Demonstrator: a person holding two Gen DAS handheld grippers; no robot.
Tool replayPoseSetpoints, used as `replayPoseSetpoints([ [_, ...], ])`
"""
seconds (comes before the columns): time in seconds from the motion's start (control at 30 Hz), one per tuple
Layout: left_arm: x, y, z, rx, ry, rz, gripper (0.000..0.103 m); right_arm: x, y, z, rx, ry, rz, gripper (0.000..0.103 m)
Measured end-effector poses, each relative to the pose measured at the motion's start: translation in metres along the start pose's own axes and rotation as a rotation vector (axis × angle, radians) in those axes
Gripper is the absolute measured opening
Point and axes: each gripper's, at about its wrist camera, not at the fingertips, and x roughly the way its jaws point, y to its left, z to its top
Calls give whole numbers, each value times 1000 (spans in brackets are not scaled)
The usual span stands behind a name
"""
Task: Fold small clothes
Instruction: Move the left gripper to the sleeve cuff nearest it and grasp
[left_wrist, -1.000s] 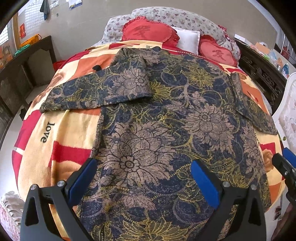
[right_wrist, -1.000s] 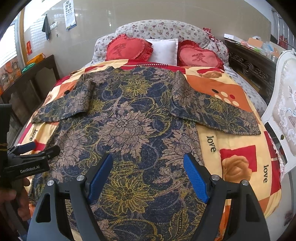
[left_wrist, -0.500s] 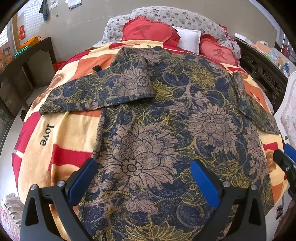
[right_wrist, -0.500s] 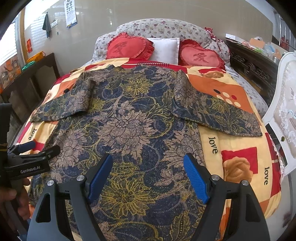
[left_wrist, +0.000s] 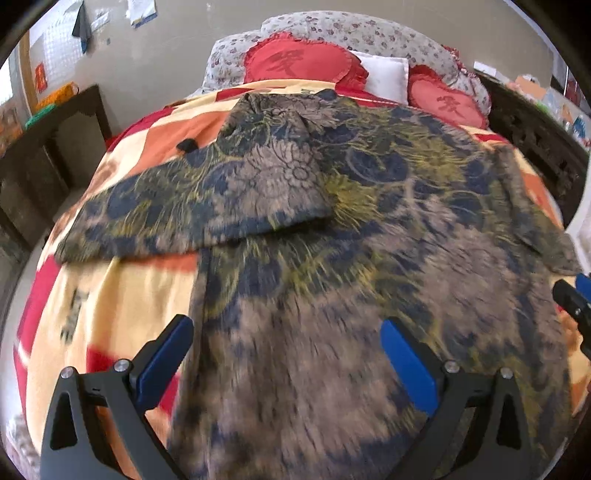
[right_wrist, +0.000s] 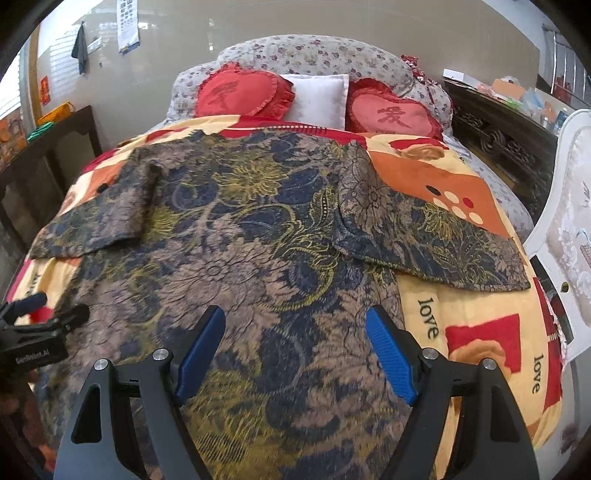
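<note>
Between our spread left gripper (left_wrist: 286, 345) fingers lies the lower body of the floral shirt (left_wrist: 369, 229), spread flat on the patterned blanket (left_wrist: 122, 295); the jaws stand wide and grasp nothing. Our right gripper (right_wrist: 295, 338) is equally wide and empty, the shirt's hem region under and ahead of its fingers. Beyond both fingertips the sleeves stretch sideways, with two red heart pillows (right_wrist: 240, 94) farther off.

Navy-gold floral garment (right_wrist: 258, 229), blue-padded tools
</note>
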Motion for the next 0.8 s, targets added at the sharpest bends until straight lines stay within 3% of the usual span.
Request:
replayPoseSetpoints([
  [0.2,49,-5,5,49,31,19,103,67,6,12,20,63,18,97],
  [0.3,51,3,-1,1,7,-14,103,96,11,6,-4,94,3,97],
  [0.43,56,7,-2,-15,15,-30,103,100,11,2,-1,67,21,103],
  [0.8,55,7,0,-23,12,-41,103,105,12,2,7,59,26,103],
])
